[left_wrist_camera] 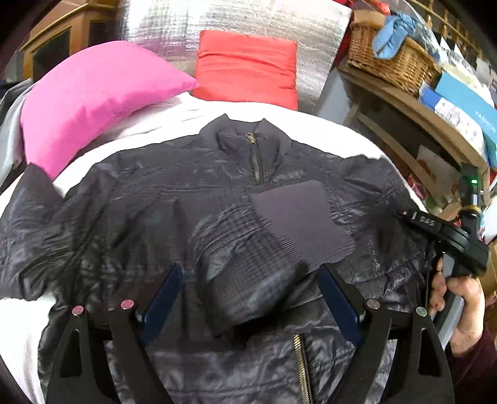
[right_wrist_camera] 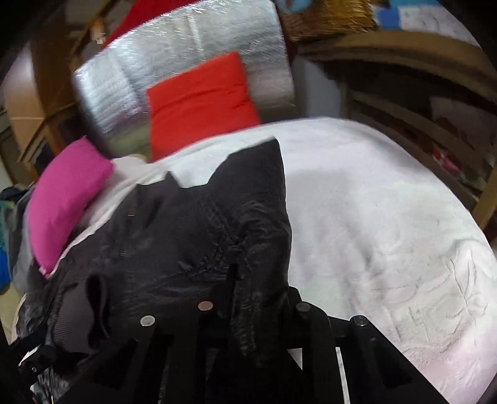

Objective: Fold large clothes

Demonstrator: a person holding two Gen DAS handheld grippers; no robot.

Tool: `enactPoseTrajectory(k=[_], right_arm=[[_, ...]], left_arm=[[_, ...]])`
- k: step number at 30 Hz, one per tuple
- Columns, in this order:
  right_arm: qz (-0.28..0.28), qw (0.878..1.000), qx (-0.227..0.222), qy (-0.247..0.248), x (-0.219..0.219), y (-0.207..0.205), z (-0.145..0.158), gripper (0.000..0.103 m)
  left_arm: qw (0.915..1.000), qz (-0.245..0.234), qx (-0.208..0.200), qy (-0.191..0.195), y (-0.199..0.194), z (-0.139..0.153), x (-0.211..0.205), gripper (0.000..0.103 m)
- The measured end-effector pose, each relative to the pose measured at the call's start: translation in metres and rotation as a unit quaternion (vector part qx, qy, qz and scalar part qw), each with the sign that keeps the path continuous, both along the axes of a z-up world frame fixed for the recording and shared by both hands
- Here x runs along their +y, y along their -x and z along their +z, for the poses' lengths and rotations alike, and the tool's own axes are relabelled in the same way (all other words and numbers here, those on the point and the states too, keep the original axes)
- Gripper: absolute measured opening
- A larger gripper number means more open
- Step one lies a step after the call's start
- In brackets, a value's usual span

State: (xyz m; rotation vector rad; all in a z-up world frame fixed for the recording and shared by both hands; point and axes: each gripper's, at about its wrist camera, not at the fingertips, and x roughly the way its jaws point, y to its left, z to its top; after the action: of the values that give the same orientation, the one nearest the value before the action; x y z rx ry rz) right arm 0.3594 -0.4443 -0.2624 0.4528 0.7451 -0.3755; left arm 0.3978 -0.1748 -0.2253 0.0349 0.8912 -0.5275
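A dark shiny jacket [left_wrist_camera: 174, 199] lies face up on the white bed cover [left_wrist_camera: 329, 130], collar at the far end and brass zipper down the middle. One sleeve is folded across the chest, its ribbed cuff [left_wrist_camera: 298, 223] lying flat. My left gripper [left_wrist_camera: 251, 295] hovers open over that sleeve, its blue pads wide apart and touching nothing. My right gripper [left_wrist_camera: 405, 215] is at the jacket's right edge, held by a hand [left_wrist_camera: 459, 298]. In the right wrist view the right gripper [right_wrist_camera: 234, 279] is shut on a fold of the jacket [right_wrist_camera: 192, 230], which drapes over and hides the fingertips.
A pink pillow [left_wrist_camera: 93, 96] and a red pillow [left_wrist_camera: 248, 65] lean against a silver padded headboard [left_wrist_camera: 236, 18]. At the right stand wooden shelves [left_wrist_camera: 403, 105] with a wicker basket [left_wrist_camera: 391, 59] and boxes. White bed cover [right_wrist_camera: 388, 217] stretches to the right of the jacket.
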Motion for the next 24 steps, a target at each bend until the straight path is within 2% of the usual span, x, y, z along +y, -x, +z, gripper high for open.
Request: enactPoseTrajectory(k=[1,3,4,6,7,8,9,10,11,13,14,16,17,19,21,23,24], right_arm=[[-0.008,1.000,0.018,-0.001,-0.006,-0.004,-0.010,0.019],[-0.007,0.998,0.036,-0.043,-0.019,-0.006,-0.025,0.020],[-0.017,0.997,0.027,-0.069,-0.027,-0.003,-0.023,0.023],[-0.033,0.996,0.013,-0.087,-0.033,0.005,-0.009,0.033],[-0.045,0.995,-0.006,-0.088,-0.034,0.013,0.002,0.040],[-0.057,0.994,-0.035,-0.084,-0.035,0.022,0.015,0.054],[-0.062,0.992,-0.069,-0.080,-0.034,0.031,0.029,0.062],[-0.055,0.990,-0.096,-0.083,-0.032,0.036,0.039,0.077],[-0.026,0.986,-0.132,-0.100,-0.028,0.041,0.049,0.082],[0.052,0.973,-0.162,-0.158,-0.016,0.037,0.055,0.082],[0.092,0.963,-0.161,-0.194,-0.005,0.028,0.051,0.082],[0.137,0.956,-0.129,-0.224,0.018,0.008,0.039,0.078],[0.154,0.955,-0.104,-0.231,0.034,-0.005,0.028,0.070],[0.169,0.953,-0.071,-0.241,0.055,-0.020,0.009,0.060],[0.177,0.948,-0.044,-0.260,0.067,-0.035,-0.011,0.059],[0.173,0.948,-0.043,-0.262,0.082,-0.043,-0.019,0.043],[0.169,0.950,-0.047,-0.259,0.083,-0.043,-0.014,0.038]], left_arm=[[1.0000,-0.002,-0.001,-0.005,0.002,0.000,-0.003,0.089],[0.9998,-0.001,-0.005,-0.018,0.002,-0.002,-0.008,0.089],[0.9997,0.001,-0.004,-0.025,0.002,-0.004,-0.008,0.089],[0.9982,0.001,0.013,-0.058,-0.007,-0.017,-0.013,0.089],[0.9976,-0.002,0.029,-0.062,-0.011,-0.024,-0.013,0.089],[0.9972,-0.001,0.048,-0.057,-0.014,-0.029,-0.010,0.089],[0.9973,0.000,0.056,-0.048,-0.014,-0.027,-0.006,0.089],[0.9977,-0.001,0.058,-0.034,-0.014,-0.024,0.000,0.089],[0.9983,-0.003,0.052,-0.025,-0.013,-0.018,0.006,0.089],[0.9991,-0.004,0.037,-0.017,-0.010,-0.008,0.016,0.089],[0.9995,-0.002,0.028,-0.014,-0.008,-0.002,0.024,0.089],[0.9996,0.007,0.022,-0.014,-0.007,0.003,0.038,0.089],[0.9995,0.014,0.021,-0.020,-0.007,0.004,0.048,0.089],[0.9985,0.034,0.015,-0.040,-0.008,0.005,0.062,0.089],[0.9963,0.061,0.003,-0.060,-0.010,0.007,0.085,0.089],[0.9924,0.091,-0.005,-0.083,-0.017,0.010,0.107,0.089],[0.9907,0.103,-0.007,-0.089,-0.017,0.011,0.117,0.089]])
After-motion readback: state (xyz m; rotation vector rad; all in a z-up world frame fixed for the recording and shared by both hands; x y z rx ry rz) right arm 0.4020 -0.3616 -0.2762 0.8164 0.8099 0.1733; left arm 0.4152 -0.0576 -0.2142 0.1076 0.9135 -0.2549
